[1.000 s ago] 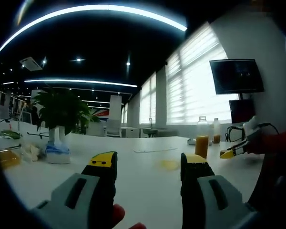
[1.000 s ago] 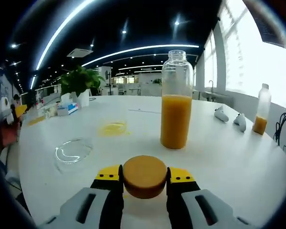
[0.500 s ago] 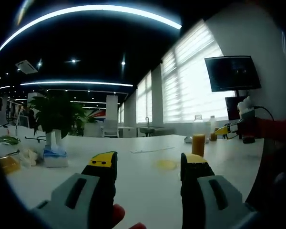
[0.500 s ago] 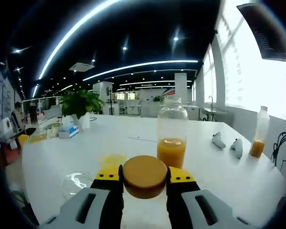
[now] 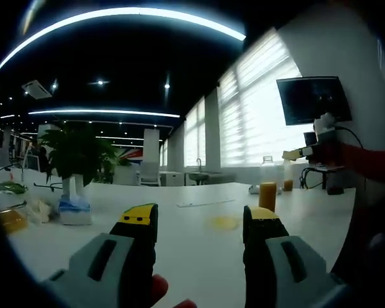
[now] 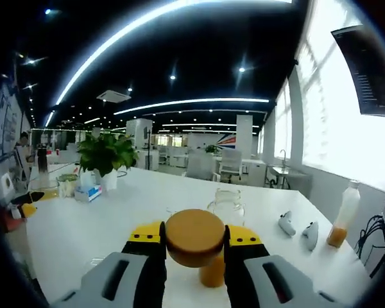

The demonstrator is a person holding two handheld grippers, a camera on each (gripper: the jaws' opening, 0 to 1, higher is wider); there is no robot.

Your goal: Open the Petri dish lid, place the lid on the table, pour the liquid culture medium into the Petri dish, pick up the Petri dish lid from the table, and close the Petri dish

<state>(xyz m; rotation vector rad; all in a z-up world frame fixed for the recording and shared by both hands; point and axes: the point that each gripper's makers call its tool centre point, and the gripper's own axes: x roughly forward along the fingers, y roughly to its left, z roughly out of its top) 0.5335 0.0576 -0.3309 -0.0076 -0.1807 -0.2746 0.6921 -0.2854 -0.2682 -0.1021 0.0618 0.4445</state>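
Right hand-held gripper (image 6: 193, 242) lifted well clear of the counter (image 6: 147, 212), orange cap (image 6: 194, 237) kept clamped. Bottle (image 6: 224, 218), formerly tall ahead of it, now below and partly behind the cap. Seen from left: right hand-held gripper higher, above bottle.

Windows (image 5: 256, 135) blown out; ceiling dark; fisheye bending edges.

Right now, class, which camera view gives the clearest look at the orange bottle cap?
The right gripper view: the cap sits large and central, clamped between the right tongs. In the left gripper view, those tongs are small and distant, the cap indistinguishable.
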